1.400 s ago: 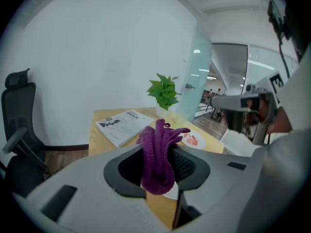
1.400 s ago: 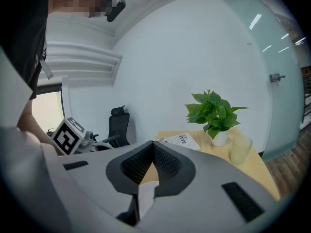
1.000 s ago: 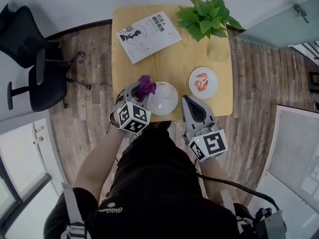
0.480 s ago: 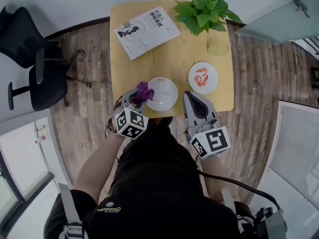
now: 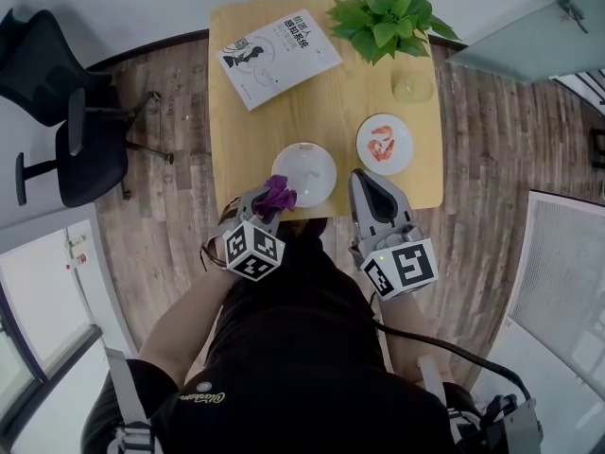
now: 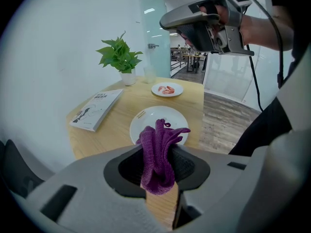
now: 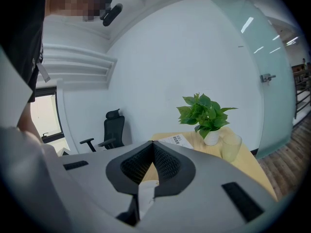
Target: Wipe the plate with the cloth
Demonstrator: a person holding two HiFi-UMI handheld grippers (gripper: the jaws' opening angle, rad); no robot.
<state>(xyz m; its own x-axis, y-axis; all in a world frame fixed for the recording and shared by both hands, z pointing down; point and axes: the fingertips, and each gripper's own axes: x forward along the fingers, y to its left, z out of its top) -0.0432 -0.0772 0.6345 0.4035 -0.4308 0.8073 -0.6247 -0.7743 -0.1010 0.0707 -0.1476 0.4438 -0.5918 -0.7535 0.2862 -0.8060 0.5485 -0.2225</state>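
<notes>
Two plates on the bench (image 5: 236, 130): the white plate (image 5: 304, 172) near the front edge, and a smaller plate with red pieces (image 5: 385, 145) to its right, apart from it. Your left gripper (image 5: 269, 204) has its jaws clamped on the purple cloth (image 5: 278, 195), bunched between them just off the white plate's near-left rim; contact cannot be told. Your right gripper (image 5: 365, 180) hangs over the front edge right of that plate, jaws closed tip to tip, holding nothing. Book (image 5: 279, 55) at the far-left corner: cover print too small to read. Small orange mark (image 6: 141, 114) on the white plate's rim, unreadable. Bare wood between book and plate. Plant (image 5: 388, 17) and glass (image 5: 413, 89) crowd the far-right corner. Both grippers cover parts of the front edge.
</notes>
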